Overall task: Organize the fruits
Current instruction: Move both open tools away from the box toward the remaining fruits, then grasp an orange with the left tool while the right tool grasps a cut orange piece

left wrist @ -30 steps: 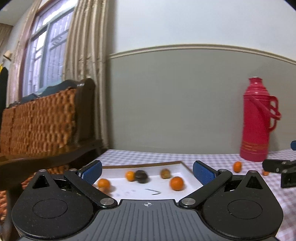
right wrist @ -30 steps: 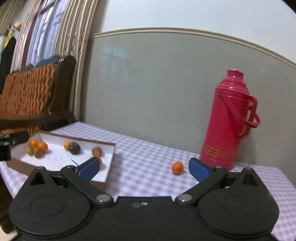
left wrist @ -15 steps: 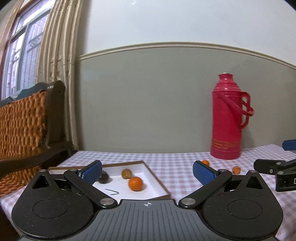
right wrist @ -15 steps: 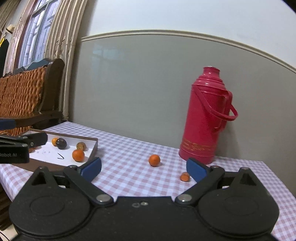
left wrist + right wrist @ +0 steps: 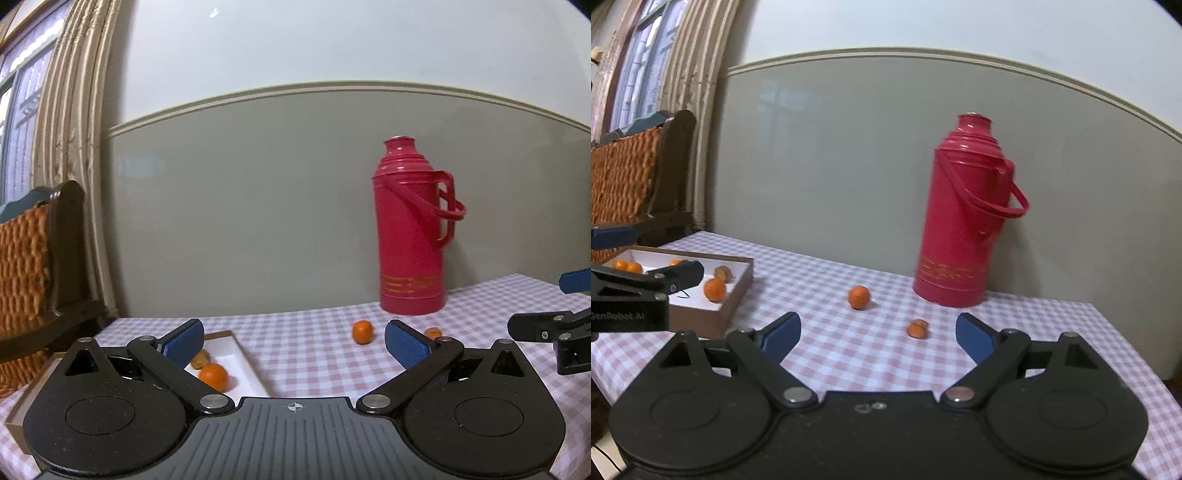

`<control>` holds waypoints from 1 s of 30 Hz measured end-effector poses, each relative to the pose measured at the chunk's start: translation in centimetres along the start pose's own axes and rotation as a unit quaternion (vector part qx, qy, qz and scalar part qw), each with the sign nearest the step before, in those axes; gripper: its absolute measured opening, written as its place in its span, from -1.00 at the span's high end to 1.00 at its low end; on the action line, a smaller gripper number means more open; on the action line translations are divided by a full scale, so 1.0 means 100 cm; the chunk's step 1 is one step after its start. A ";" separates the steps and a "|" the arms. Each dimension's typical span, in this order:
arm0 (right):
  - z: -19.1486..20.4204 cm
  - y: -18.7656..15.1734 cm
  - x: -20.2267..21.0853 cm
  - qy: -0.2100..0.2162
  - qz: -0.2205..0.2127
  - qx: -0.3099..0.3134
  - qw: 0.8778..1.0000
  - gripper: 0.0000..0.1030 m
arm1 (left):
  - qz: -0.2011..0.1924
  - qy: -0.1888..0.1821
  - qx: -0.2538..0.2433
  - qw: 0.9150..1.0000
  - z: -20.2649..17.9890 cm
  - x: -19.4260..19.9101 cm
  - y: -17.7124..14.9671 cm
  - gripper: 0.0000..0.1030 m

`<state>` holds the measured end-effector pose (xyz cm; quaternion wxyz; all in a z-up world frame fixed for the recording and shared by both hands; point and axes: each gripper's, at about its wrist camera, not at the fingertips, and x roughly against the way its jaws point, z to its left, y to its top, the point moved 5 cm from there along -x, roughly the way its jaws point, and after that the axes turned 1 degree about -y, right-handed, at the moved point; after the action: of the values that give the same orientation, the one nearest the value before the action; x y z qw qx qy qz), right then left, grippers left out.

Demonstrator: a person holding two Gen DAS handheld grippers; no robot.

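Note:
A round orange (image 5: 858, 297) and a smaller orange fruit (image 5: 918, 328) lie loose on the checked tablecloth; both also show in the left wrist view, the orange (image 5: 362, 331) and the small fruit (image 5: 433, 333). A shallow brown box with a white inside (image 5: 738, 291) holds several oranges and a brownish fruit (image 5: 723, 273); in the left wrist view the box (image 5: 251, 373) holds an orange (image 5: 213, 375). My left gripper (image 5: 293, 345) is open and empty, by the box. My right gripper (image 5: 877, 336) is open and empty, short of the small fruit.
A tall red thermos (image 5: 964, 221) stands at the back by the wall (image 5: 412, 236). A wooden chair with a wicker back (image 5: 631, 177) stands left of the table. The table's right edge (image 5: 1137, 354) is near the thermos.
Both grippers have swung to the right. The box has slid to the left of both views, and the thermos and loose fruits have come toward the middle. Both stay open.

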<state>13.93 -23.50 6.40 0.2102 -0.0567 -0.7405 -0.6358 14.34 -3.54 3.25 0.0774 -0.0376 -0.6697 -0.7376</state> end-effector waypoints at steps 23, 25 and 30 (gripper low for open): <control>-0.026 -0.011 -0.077 -0.041 0.038 -0.005 0.998 -0.37 | 0.013 -0.033 0.008 0.999 -0.041 -0.082 -0.003 -1.00; -0.025 -0.013 -0.092 -0.042 0.047 0.000 0.998 -0.31 | 0.016 -0.031 0.008 0.999 -0.041 -0.089 -0.006 -1.00; -0.026 -0.017 -0.120 -0.036 0.066 -0.008 0.997 -0.21 | 0.026 -0.025 0.014 0.999 -0.037 -0.109 -0.013 -1.00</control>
<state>24.84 -24.16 0.49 0.2246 -0.1298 -0.7369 -0.6242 25.06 -6.45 -0.12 0.0807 -0.0720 -0.6804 -0.7248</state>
